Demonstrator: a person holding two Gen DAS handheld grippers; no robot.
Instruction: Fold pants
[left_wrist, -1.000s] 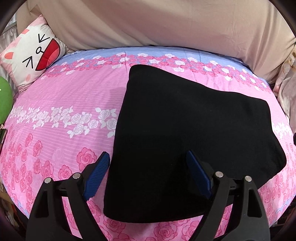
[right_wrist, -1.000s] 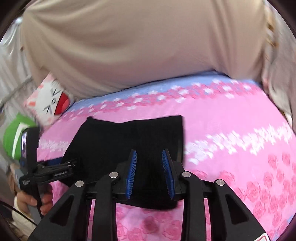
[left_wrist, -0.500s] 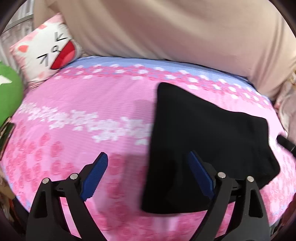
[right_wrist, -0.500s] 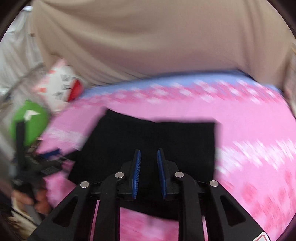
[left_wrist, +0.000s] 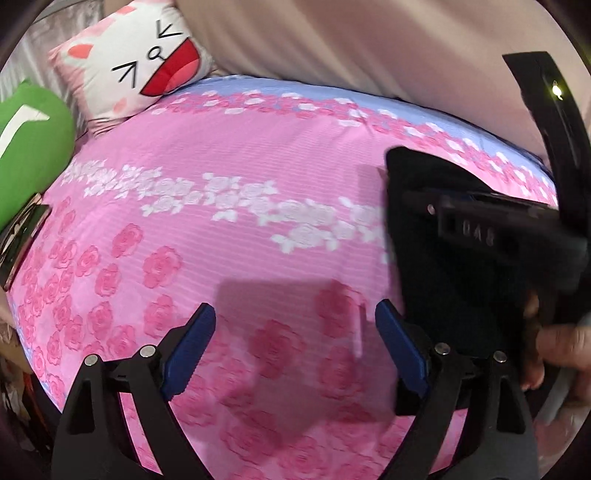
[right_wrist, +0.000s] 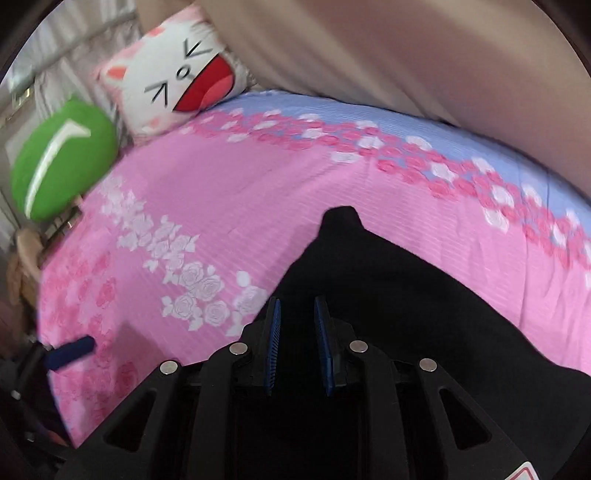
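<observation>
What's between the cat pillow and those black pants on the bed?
Only bare pink flowered bedsheet between the cat pillow and the black pants, seen in the right wrist view.

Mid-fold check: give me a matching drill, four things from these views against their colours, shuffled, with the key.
Things:
1. pants
2. bedsheet
3. round cushion
4. cat pillow

Colours:
A. green with a white stripe
B. white, red open mouth
C. black
D. pink with roses

Pairs: 1-C, 2-D, 3-A, 4-B
</observation>
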